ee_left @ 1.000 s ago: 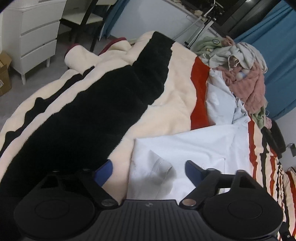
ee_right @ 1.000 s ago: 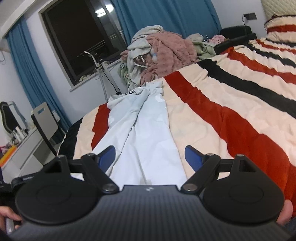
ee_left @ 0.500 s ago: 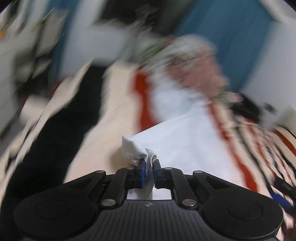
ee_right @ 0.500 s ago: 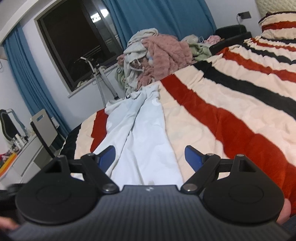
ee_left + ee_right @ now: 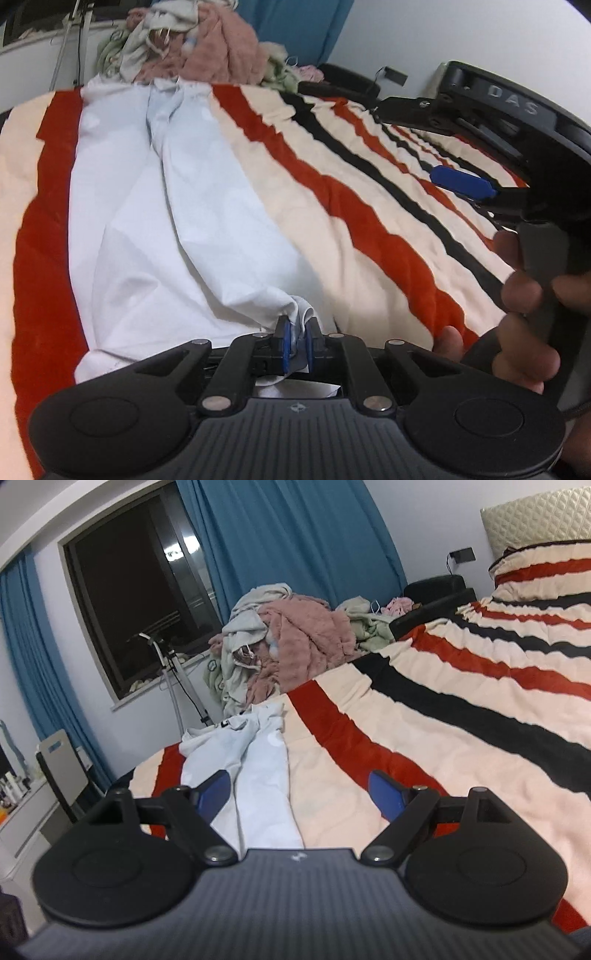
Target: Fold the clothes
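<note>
A white garment (image 5: 155, 221) lies stretched along the striped bedspread (image 5: 351, 206), reaching toward the clothes pile. My left gripper (image 5: 296, 341) is shut on a bunched corner of the white garment at its near end. My right gripper (image 5: 301, 792) is open and empty, held above the near end of the same garment (image 5: 266, 775). It also shows at the right of the left wrist view (image 5: 463, 181), held in a hand, apart from the cloth.
A pile of pink, grey and green clothes (image 5: 291, 642) sits at the far edge of the bed. Beyond it are blue curtains (image 5: 295, 539), a dark window and a metal stand (image 5: 173, 679). A chair (image 5: 59, 771) stands left of the bed.
My left gripper shut on the garment's corner and swung right, carrying the cloth across. The right gripper stayed open and shifted slightly.
</note>
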`<state>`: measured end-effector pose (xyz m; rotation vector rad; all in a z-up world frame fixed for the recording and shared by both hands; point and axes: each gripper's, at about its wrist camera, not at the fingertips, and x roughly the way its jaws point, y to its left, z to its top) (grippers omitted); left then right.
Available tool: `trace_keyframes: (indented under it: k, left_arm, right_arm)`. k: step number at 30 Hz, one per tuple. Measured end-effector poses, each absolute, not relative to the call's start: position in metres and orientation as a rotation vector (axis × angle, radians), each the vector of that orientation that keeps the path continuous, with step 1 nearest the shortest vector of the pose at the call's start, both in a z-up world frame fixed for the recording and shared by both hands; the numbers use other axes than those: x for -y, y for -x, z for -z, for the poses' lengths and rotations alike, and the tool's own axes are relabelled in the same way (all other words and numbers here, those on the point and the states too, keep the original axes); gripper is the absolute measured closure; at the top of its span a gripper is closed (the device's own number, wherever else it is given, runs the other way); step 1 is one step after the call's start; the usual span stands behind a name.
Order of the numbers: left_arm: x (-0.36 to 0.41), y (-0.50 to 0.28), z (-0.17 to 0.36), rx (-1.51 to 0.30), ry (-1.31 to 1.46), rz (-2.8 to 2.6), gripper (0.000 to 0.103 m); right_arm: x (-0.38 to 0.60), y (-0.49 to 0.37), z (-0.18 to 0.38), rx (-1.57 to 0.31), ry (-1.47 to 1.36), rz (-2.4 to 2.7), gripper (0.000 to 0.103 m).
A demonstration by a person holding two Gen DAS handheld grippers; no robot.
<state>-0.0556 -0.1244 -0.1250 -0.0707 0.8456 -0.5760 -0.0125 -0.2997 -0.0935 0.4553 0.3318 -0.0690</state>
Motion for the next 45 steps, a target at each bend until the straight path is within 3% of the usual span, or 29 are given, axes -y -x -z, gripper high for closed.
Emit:
trace_keyframes:
  k: [2, 4, 10, 13, 21, 27, 36, 41, 45]
  left_arm:
    - [0.113, 0.053, 0.120, -0.852, 0.108, 0.568, 0.078]
    - [0.103, 0.050, 0.114, -0.858, 0.141, 0.562, 0.049]
    - [0.094, 0.033, 0.077, -0.799, 0.083, 0.515, 0.022]
    - [0.089, 0.019, 0.060, -0.756, 0.061, 0.503, 0.018]
    - [0.057, 0.003, 0.055, -0.702, 0.075, 0.371, 0.017]
    - [0.025, 0.010, 0.051, -0.650, 0.107, 0.271, 0.015]
    - [-0.001, -0.021, 0.069, -0.680, 0.149, 0.175, 0.015]
    - [-0.011, -0.049, 0.086, -0.670, 0.172, 0.125, 0.015]
    - [-0.018, -0.067, 0.099, -0.678, 0.201, 0.127, 0.015]
  right_arm:
    - [0.302, 0.010, 0.096, -0.339, -0.468, 0.070, 0.020]
    - [0.303, 0.008, 0.099, -0.348, -0.478, 0.072, 0.020]
    - [0.304, 0.003, 0.108, -0.386, -0.499, 0.100, 0.020]
    - [0.307, 0.006, 0.108, -0.390, -0.516, 0.126, 0.020]
    - [0.292, -0.022, 0.105, -0.448, -0.549, 0.048, 0.018]
    - [0.256, -0.110, 0.091, -0.530, -0.470, -0.110, 0.031]
    - [0.206, -0.283, 0.103, -0.560, -0.302, -0.204, 0.033]
    - [0.171, -0.346, 0.123, -0.567, -0.096, -0.226, 0.077]
    - [0.144, -0.373, 0.146, -0.607, 0.097, -0.245, 0.082]
